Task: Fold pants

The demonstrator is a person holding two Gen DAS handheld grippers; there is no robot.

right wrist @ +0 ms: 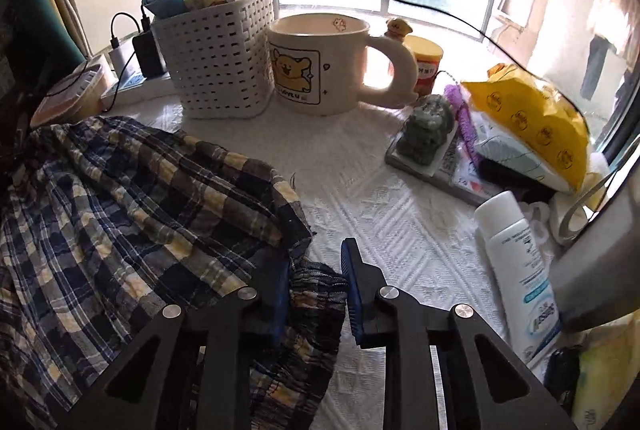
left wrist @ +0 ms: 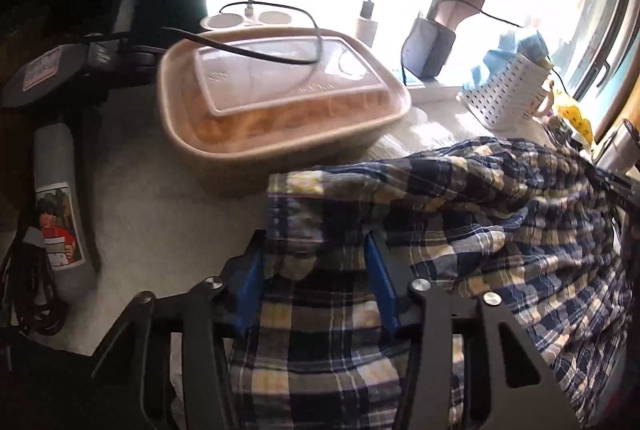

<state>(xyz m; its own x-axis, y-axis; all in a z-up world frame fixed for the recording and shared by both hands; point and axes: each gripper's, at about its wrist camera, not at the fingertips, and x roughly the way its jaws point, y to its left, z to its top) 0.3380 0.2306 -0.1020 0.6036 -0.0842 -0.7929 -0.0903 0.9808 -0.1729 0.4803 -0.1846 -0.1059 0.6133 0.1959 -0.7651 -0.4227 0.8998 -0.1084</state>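
The blue, black and cream plaid pants (left wrist: pixel 460 222) lie bunched on the white textured cloth. In the left wrist view my left gripper (left wrist: pixel 316 254) stands with its blue pads on either side of a fold of the pants' left edge; the cloth fills the gap and drapes over the fingers. In the right wrist view the pants (right wrist: pixel 132 205) fill the lower left. My right gripper (right wrist: pixel 316 266) has its jaws apart around the pants' gathered right edge; the left finger is partly hidden under cloth.
A lidded tan food container (left wrist: pixel 280 97) with a black cable sits just beyond the left gripper. A white woven basket (right wrist: pixel 218 57), a large cartoon mug (right wrist: pixel 320 65), a yellow bag (right wrist: pixel 532 121) and a white bottle (right wrist: pixel 516 270) crowd the table's back and right.
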